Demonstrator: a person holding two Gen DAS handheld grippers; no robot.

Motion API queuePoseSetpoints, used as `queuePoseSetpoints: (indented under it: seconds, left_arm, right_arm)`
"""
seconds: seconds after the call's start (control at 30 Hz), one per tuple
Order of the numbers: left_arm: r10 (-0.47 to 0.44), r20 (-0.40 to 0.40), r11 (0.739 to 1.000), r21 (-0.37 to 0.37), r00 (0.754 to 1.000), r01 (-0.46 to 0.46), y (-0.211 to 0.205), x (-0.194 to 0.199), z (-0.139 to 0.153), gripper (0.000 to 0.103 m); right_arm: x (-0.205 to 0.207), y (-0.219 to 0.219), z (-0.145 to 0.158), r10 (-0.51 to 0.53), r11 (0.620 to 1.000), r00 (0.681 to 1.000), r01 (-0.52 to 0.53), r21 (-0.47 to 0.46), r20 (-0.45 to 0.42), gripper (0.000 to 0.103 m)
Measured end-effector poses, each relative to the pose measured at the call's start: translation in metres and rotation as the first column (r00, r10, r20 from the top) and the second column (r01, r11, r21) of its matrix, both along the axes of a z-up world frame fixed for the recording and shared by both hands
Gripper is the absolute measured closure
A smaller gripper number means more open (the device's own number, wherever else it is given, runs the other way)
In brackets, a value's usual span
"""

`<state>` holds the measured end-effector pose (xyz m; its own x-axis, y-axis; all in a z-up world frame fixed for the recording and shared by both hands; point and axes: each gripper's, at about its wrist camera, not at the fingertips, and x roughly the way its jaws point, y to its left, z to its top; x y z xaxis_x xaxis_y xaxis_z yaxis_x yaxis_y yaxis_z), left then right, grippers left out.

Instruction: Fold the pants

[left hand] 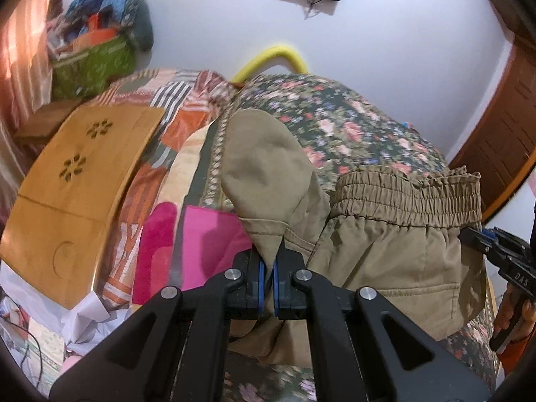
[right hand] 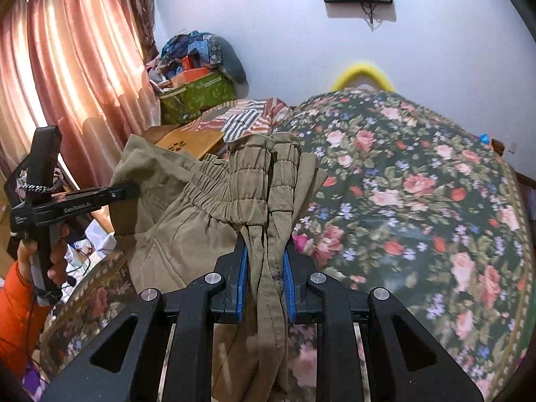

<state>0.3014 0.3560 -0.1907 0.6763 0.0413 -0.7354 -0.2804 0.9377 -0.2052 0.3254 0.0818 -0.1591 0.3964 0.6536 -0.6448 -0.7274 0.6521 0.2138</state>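
Observation:
Khaki pants (left hand: 385,251) with an elastic waistband (left hand: 408,194) hang in the air above a floral bedspread (left hand: 335,124). My left gripper (left hand: 267,268) is shut on a corner of the pants' fabric, near a pocket lining (left hand: 264,160). My right gripper (right hand: 265,261) is shut on bunched pants fabric (right hand: 264,221) just below the waistband (right hand: 254,167). The right gripper also shows at the right edge of the left wrist view (left hand: 475,238). The left gripper shows at the left of the right wrist view (right hand: 130,189), pinching the pants' edge.
A wooden lap tray (left hand: 73,194) lies on striped bedding to the left. A pink cloth (left hand: 201,244) lies beside it. A green bag (right hand: 197,97) with piled clothes stands by the curtains (right hand: 73,77). A yellow tube (right hand: 361,73) arches behind the bed. A wooden door (left hand: 502,127) is at right.

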Motion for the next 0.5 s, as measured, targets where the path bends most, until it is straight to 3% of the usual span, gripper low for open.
queuePoseSetpoints:
  seconds: [0.23,0.33,0.43,0.5]
  left_arm:
    - [0.019,-0.080,0.999,-0.046,0.997,-0.023,0.036,0.017,-0.051,0.100]
    - [0.030,-0.117,0.993,-0.109,0.993,-0.043,0.053,0.021,-0.073,0.098]
    - [0.041,-0.150,0.987,-0.146,0.988,-0.063,0.061,0.023,-0.088,0.091]
    - [0.048,-0.172,0.988,-0.135,0.984,-0.072,0.063,0.024,-0.093,0.080]
  right_arm:
    - [0.022,0.026,-0.040,-0.005,0.998,0.997,0.001,-0.059,-0.076,0.087]
    - [0.036,0.023,-0.059,-0.026,0.997,0.990,0.015,-0.076,-0.140,0.086]
    - [0.043,0.019,-0.072,-0.037,0.995,0.985,0.021,-0.096,-0.168,0.082]
    - [0.042,0.020,-0.074,-0.037,0.994,0.985,0.018,-0.112,-0.167,0.076]
